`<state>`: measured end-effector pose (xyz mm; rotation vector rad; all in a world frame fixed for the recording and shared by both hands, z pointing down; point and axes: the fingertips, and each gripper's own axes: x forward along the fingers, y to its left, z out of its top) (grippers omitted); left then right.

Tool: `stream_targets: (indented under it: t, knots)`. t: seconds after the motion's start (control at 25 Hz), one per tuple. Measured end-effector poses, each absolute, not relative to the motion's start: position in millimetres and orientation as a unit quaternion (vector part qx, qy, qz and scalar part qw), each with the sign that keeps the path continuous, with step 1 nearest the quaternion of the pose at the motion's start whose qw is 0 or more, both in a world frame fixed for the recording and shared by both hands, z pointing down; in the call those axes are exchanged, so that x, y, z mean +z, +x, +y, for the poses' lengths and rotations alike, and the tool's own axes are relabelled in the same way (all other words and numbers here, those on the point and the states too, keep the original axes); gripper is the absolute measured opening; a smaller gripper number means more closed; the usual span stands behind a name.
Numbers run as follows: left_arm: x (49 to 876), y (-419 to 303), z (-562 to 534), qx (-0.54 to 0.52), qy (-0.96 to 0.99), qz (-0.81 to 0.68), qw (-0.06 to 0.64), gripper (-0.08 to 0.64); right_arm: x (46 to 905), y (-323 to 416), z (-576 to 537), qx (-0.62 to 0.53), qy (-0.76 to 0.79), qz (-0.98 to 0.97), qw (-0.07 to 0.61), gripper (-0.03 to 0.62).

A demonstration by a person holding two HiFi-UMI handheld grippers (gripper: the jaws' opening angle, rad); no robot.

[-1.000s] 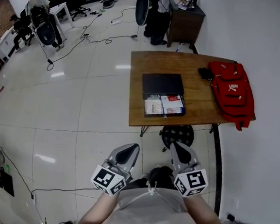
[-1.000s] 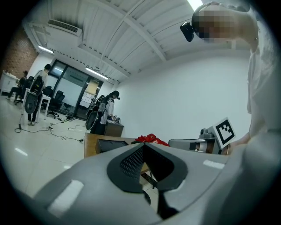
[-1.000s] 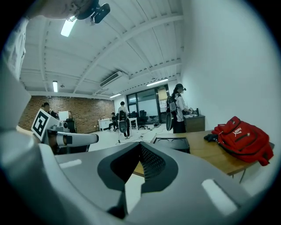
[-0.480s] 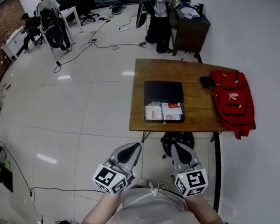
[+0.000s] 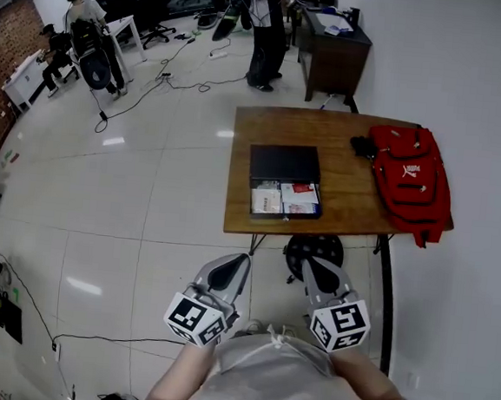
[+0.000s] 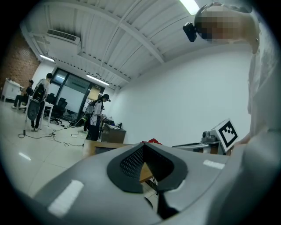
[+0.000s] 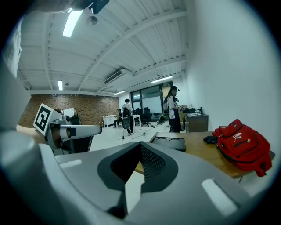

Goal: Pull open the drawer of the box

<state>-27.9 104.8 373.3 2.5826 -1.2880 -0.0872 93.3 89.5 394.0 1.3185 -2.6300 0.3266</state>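
The black box (image 5: 285, 163) lies on a wooden table (image 5: 346, 207), its drawer (image 5: 285, 200) pulled out toward me with printed packets showing inside. Both grippers hang low in front of my body, well short of the table and apart from the box. My left gripper (image 5: 234, 263) is shut with nothing in it, as its own view (image 6: 144, 145) shows, the jaws meeting at the tips. My right gripper (image 5: 311, 264) is likewise shut and empty (image 7: 140, 146). The right gripper view shows the box (image 7: 170, 142) ahead on the table.
A red backpack (image 5: 408, 172) lies on the table's right end, also in the right gripper view (image 7: 242, 144). A round black stool (image 5: 314, 249) stands under the table's near edge. A person (image 5: 265, 31) stands by a dark desk (image 5: 332, 45) beyond. Cables cross the tiled floor (image 5: 130, 184).
The grippers stay shut and in nearly the same spot before my body. The table has shifted a little in the head view. The person at the far desk has stepped left.
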Motion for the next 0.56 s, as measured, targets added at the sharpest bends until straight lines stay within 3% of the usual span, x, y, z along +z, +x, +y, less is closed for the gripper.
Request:
stream_targets:
  t: [0.56]
  knots:
    - [375, -17, 108, -0.024, 0.89, -0.44, 0.121, 0.006, 392, 100, 95, 0.069, 0.445, -0.887, 0.102, 0.006]
